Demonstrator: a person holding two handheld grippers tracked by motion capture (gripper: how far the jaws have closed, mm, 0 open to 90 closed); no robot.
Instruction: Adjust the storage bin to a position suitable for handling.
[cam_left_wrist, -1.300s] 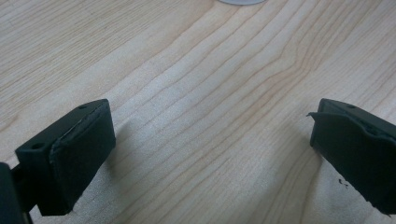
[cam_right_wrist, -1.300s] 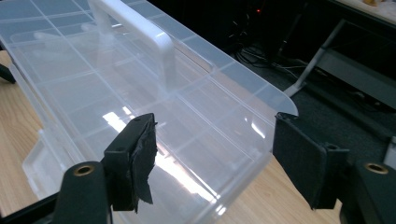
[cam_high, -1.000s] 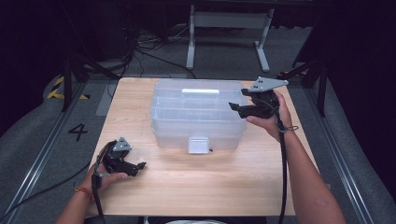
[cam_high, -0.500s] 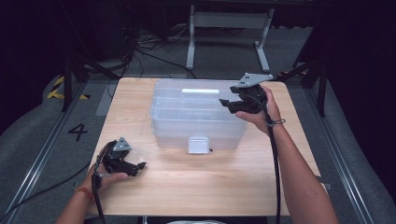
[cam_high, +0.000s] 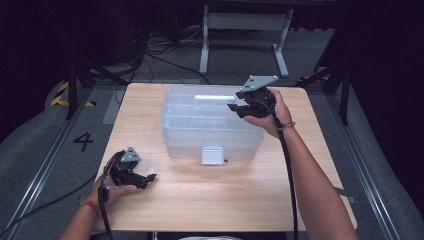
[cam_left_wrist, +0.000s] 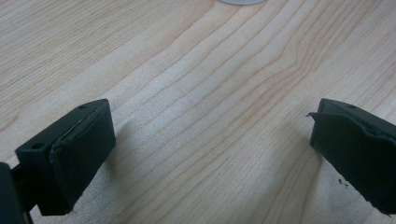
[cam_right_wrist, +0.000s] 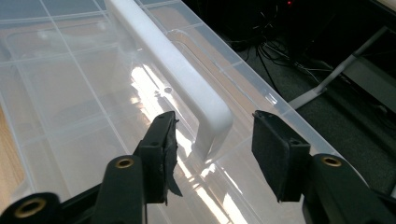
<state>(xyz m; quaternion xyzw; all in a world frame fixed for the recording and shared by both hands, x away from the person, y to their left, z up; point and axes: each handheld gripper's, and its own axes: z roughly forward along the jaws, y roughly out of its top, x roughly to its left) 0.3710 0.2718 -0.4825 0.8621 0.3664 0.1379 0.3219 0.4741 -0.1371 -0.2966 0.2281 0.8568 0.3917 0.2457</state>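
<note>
The clear box (cam_high: 210, 125) sits mid-bench; right tongs (cam_right_wrist: 212, 140), closing, straddle its white handle (cam_right_wrist: 177, 70) at two o'clock without gripping and may slip off the rounded end (glossy plastic). Left tongs (cam_left_wrist: 210, 149) gape, empty.

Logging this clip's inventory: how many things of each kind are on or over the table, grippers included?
Clear plastic box: 1
White handle on its lid: 1
White latch on its front: 1
Grippers: 2, the left gripper and the right gripper
Total: 5
</note>
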